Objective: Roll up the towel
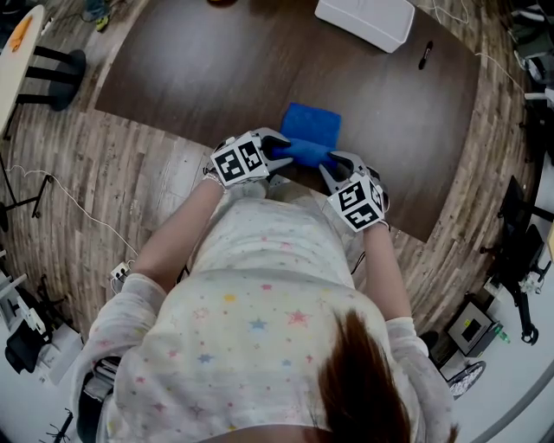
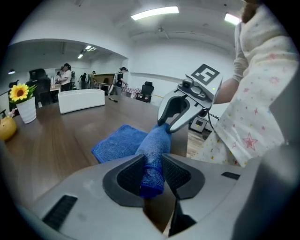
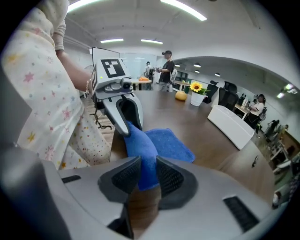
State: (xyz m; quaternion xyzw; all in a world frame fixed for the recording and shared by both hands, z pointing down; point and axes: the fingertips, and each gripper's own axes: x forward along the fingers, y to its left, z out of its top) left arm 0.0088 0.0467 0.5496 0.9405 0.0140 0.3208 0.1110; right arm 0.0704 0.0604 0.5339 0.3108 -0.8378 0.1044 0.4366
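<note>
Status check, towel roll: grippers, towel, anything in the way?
Left gripper shut on one rolled end of the towel, right gripper shut on the other. Near edge rolled, rest flat on the table. Nothing in the way.

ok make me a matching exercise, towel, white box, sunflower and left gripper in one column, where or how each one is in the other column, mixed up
Things
1. towel
2. white box
3. sunflower
4. left gripper

Place or state
A. stands in a white pot
B. shut on one end of the rolled part
C. near part rolled, far part flat on the table
D. lies on the far side of the table, apart from everything else listed

Pairs: 1-C, 2-D, 3-A, 4-B
</note>
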